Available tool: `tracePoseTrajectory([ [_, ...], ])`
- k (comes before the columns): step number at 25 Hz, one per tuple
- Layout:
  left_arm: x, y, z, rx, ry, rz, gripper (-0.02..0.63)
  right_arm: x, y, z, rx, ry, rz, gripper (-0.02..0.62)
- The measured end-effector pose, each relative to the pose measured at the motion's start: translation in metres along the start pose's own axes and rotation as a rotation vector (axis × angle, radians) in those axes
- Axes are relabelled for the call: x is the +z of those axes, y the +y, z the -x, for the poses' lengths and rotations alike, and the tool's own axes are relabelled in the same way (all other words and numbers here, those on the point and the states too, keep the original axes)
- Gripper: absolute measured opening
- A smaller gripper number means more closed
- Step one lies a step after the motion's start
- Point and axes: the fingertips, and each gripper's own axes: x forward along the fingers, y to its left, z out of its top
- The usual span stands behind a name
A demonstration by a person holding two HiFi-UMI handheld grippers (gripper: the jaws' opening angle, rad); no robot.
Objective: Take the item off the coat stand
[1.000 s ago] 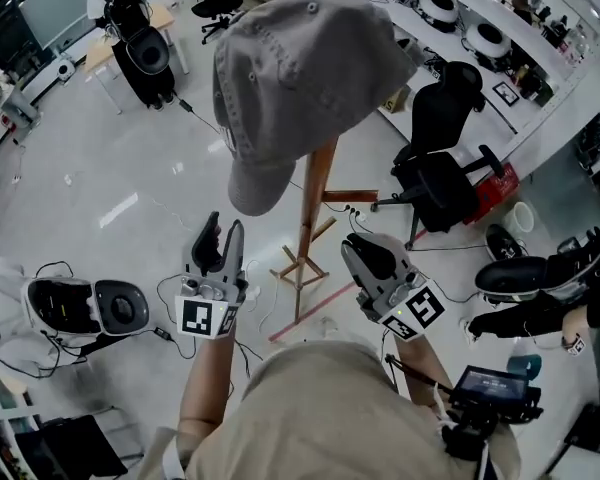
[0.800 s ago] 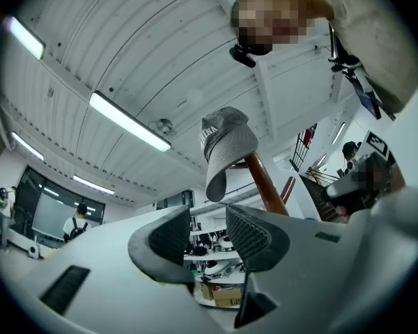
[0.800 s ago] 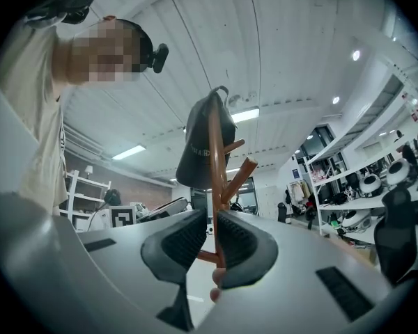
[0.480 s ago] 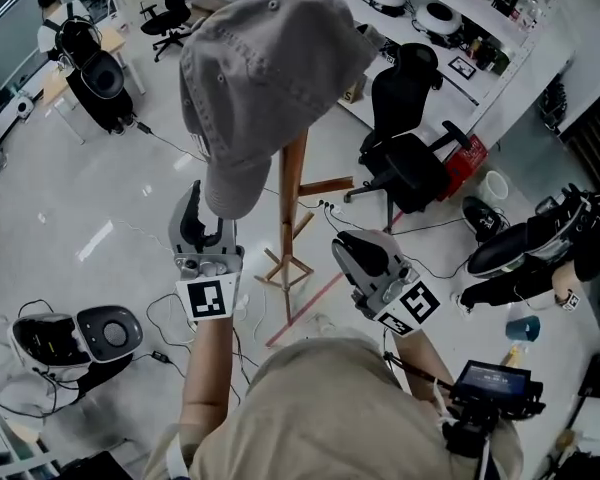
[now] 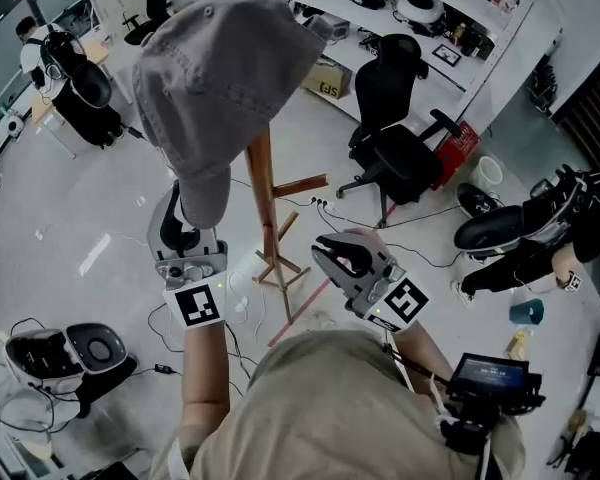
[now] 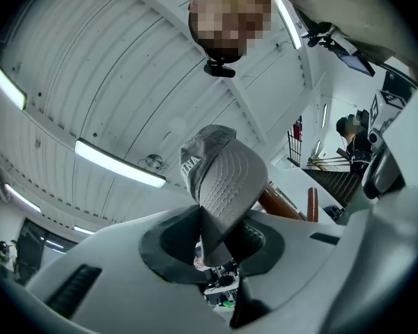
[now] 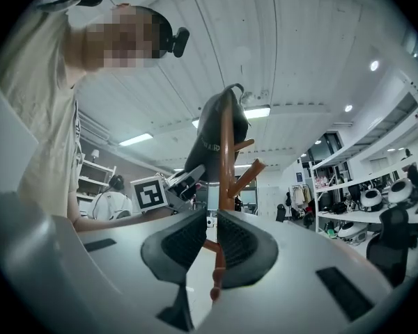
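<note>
— Where is the grey baseball cap [image 5: 215,68]?

— On the top of the wooden coat stand [image 5: 265,198]. Its crown sits over the head of the post and its brim [image 5: 202,193] hangs down on the left side of the head view.

— And the left gripper [image 5: 180,210]?

— It points upward right under that brim. In the left gripper view the tip of the brim runs down between the two dark pads [image 6: 171,239], and the jaws have just been closing on it. The pads meet the brim on both sides, so the grip is on the brim, with the rest of the cap rising above the jaws.

— Is the cap off the stand yet?

— No. The right gripper view shows the cap draped over the post, with two short wooden pegs sticking out just under it.

— What does the right gripper [image 5: 336,252] hold?

— Nothing. Its jaws stand a narrow slit apart. Through that slit only the lower part of the stand shows, well beyond the pads and not touching them. The gripper is roughly level, to the right of the post and lower than the cap.

— Anything else around?

— The left gripper's marker cube [image 5: 197,305] faces the head camera. A black office chair [image 5: 400,158] stands on the pale floor [image 5: 70,198] to the right of the stand, well apart from both grippers.
</note>
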Motion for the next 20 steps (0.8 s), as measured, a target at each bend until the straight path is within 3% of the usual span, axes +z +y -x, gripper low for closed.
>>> tracePoseTrajectory([
  [4, -0.008, 0.037, 0.010, 0.075, -0.008, -0.009, 0.037, -0.018, 0.008, -0.026, 0.019, 0.052, -0.003, 0.054],
  [6, 0.004, 0.039, 0.003, 0.071, -0.034, -0.014, 0.037, -0.013, 0.005, -0.028, 0.026, 0.060, -0.018, 0.054],
  [10, 0.021, 0.017, -0.005, 0.041, -0.064, 0.010, 0.035, 0.020, -0.006, -0.011, 0.007, -0.031, 0.000, 0.054],
  [15, 0.014, 0.019, -0.026, 0.026, -0.041, 0.016, 0.034, 0.044, -0.022, -0.014, -0.017, -0.058, 0.024, 0.054],
  [20, 0.004, 0.024, -0.038, 0.046, -0.006, 0.006, 0.034, 0.046, -0.038, -0.024, -0.009, -0.022, 0.086, 0.054],
])
